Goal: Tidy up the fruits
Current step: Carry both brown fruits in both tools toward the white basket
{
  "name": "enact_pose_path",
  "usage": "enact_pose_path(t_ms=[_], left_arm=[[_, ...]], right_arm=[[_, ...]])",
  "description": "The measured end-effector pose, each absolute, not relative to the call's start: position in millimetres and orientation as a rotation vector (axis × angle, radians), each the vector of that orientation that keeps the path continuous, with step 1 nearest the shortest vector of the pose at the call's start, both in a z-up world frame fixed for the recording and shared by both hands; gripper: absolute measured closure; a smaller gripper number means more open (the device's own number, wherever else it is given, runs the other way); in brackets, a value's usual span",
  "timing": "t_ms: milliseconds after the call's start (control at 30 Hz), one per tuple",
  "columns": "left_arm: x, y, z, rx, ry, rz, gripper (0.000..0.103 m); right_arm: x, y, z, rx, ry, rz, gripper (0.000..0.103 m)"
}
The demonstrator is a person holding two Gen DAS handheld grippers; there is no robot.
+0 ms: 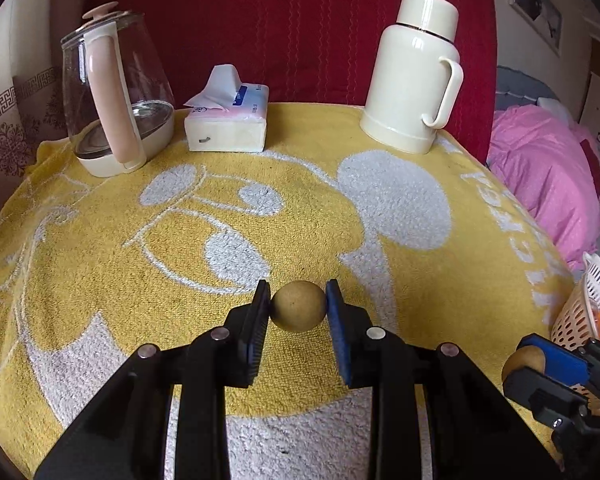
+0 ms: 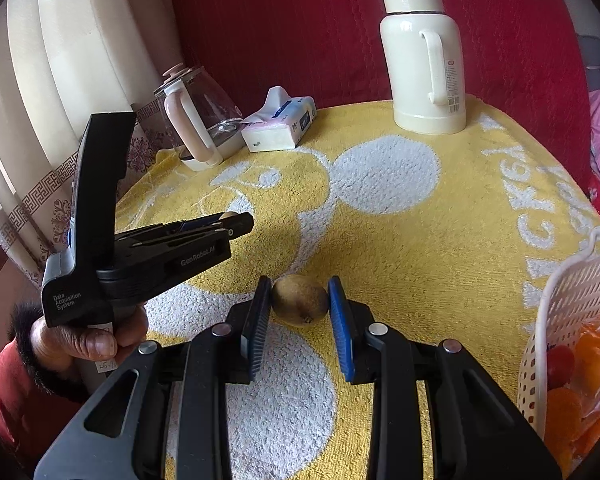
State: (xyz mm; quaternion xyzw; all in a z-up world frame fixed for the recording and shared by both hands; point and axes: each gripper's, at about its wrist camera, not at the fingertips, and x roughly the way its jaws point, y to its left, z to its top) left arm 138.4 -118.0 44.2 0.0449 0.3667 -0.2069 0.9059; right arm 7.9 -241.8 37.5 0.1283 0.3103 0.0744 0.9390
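L gripper (image 1: 298, 307) jaws clamping round brown fruit (image 1: 298, 306), R gripper (image 1: 540, 364) likewise

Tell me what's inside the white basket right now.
The white basket holds orange fruits and one small red fruit, apparently inside a clear bag. Its wall and the frame edge hide anything lower down.

We are in a lived-in home, likely a bedroom or sitting room. Before us a yellow terry towel with a white cartoon print (image 1: 260, 208) covers the table. On it stand a clear glass electric kettle with a pink handle (image 1: 114, 96), an opened soft pack of tissues (image 1: 228, 116) and a cream plastic thermos jug (image 1: 416, 76). Behind them hangs a dark red quilted fabric (image 1: 300, 20). To the right we see a pink dotted bedcover (image 1: 548, 184), and a cream patterned curtain (image 2: 52, 80) hangs on the left.
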Motion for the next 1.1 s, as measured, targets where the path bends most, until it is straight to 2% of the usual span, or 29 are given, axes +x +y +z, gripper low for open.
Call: enact_pose_path(t_ms=[633,1100], left_arm=[[55,-84,80,0.061,0.640,-0.357,0.074],[14,-91,86,0.079,0.616,-0.390,0.074]], right_arm=[[-38,-240,66,0.248,0.556,0.145,0.073],[-72,-242,78,0.251,0.515,0.131,0.073]])
